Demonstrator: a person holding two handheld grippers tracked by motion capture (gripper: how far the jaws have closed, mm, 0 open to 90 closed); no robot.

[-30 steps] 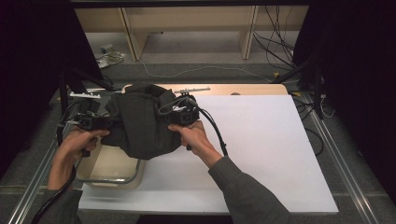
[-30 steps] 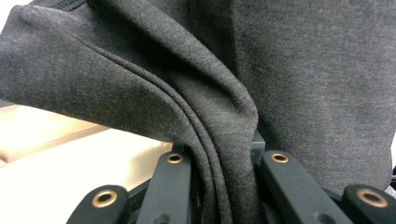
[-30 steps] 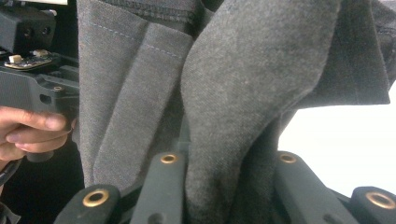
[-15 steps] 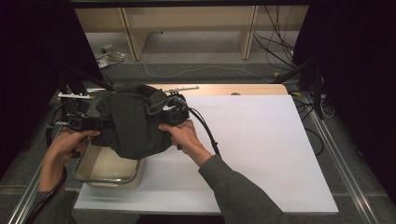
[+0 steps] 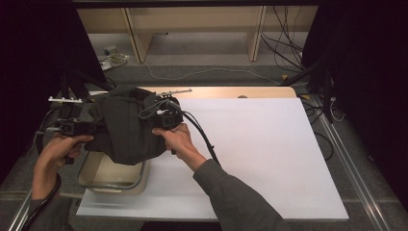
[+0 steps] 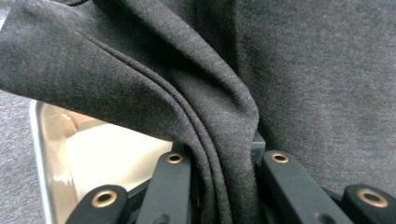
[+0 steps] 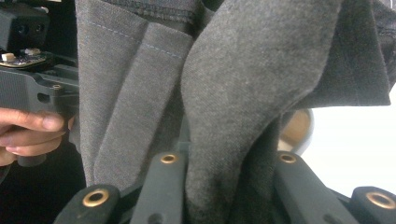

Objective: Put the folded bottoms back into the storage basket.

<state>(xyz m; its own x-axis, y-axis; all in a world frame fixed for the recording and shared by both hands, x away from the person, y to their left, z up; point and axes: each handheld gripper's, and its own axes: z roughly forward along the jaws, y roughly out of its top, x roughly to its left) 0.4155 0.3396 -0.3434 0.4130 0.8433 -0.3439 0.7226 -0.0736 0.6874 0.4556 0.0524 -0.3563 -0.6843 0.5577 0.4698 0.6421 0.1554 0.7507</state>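
A dark grey folded garment [image 5: 124, 126] hangs in the air between the two grippers, over a cream metal tray [image 5: 109, 179] at the table's left edge. My left gripper [image 5: 91, 129] is shut on the garment's left side; in the left gripper view a thick fold of garment [image 6: 212, 140] is pinched between the jaws of the left gripper [image 6: 220, 161]. My right gripper [image 5: 158, 120] is shut on the garment's right side, and in the right gripper view bunched cloth [image 7: 243, 93] fills the gap of the right gripper [image 7: 229, 161]. The fingertips are buried in fabric.
A white sheet [image 5: 250, 144] covers the table, with bare room to the right of the hands. The tray's inside [image 6: 112, 163] shows under the garment, and the tray's rim [image 7: 301, 128] shows behind the cloth. The other hand [image 7: 23, 126] holds the left gripper's body [image 7: 32, 88].
Both grippers have carried the garment to the left, from near the table's middle-left to above the tray. Both stay shut on the cloth.
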